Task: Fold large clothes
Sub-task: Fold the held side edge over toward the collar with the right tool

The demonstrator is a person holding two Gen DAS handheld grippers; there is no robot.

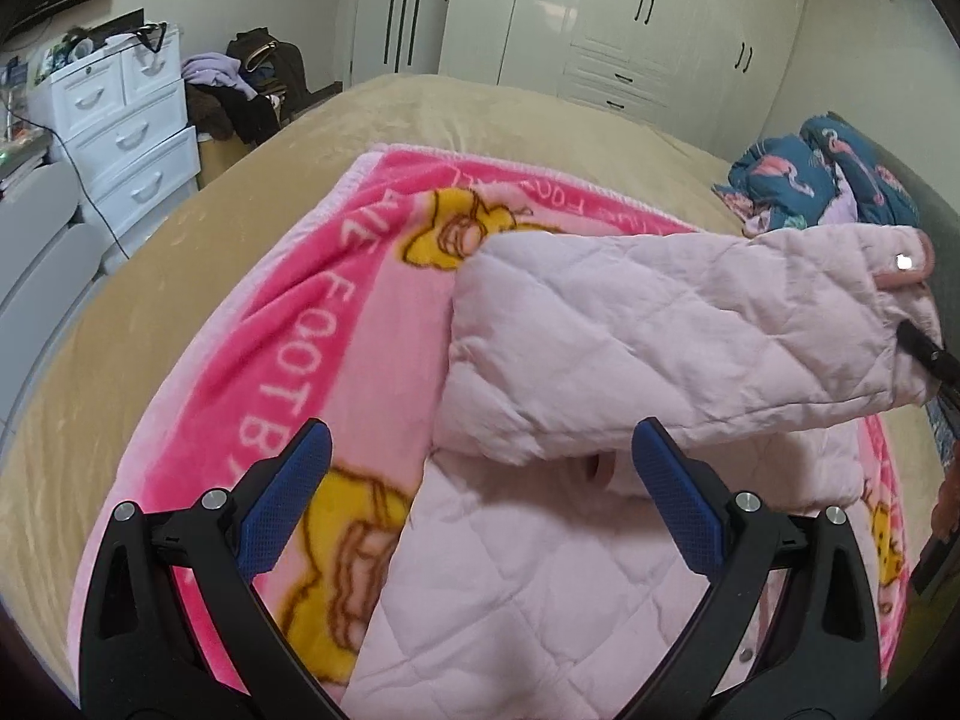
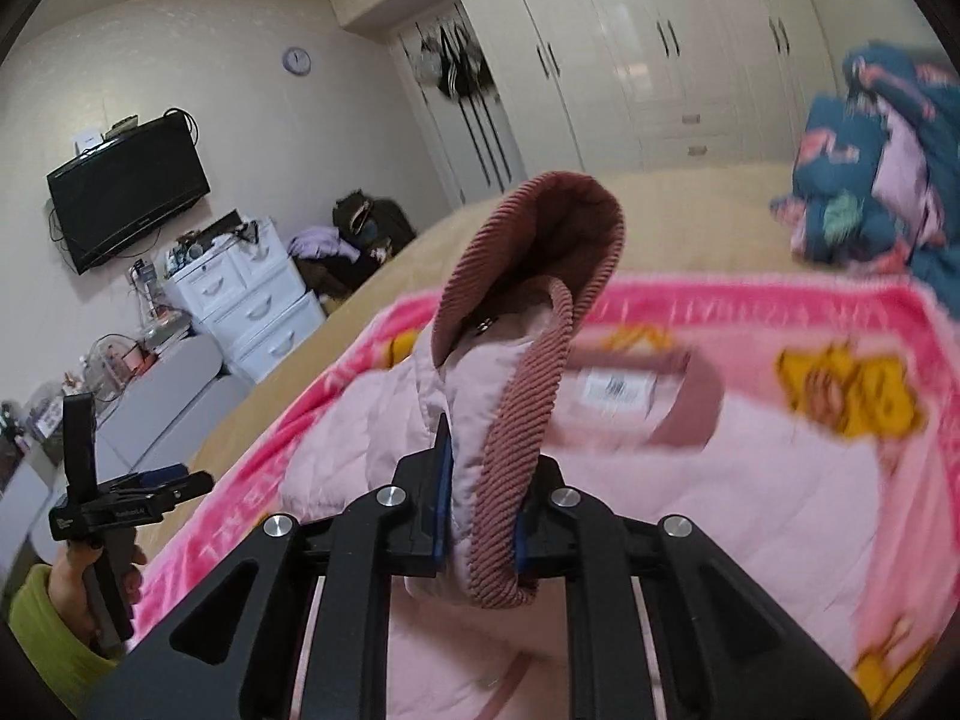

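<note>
Pink quilted jacket (image 1: 540, 570) spread on a pink cartoon blanket (image 1: 312, 324) over the tan bed (image 1: 180, 252). Sleeve (image 1: 672, 336) lifted clear of the body, stretched across toward the right edge of the left view. Ribbed cuff (image 2: 528, 312) pinched tight in the right gripper (image 2: 480, 516), pads pressed on either side of the fabric, cuff curling up above them. Left gripper (image 1: 480, 468) spread wide over the jacket body, nothing between its blue pads (image 1: 678, 498). Seen again at far left of the right view, in a hand (image 2: 90, 588) with a yellow-green sleeve (image 2: 42, 648). Blue flamingo bedding (image 1: 840, 174) bunched further back, on the right. White drawers (image 1: 120, 138) beside the bed.
</note>
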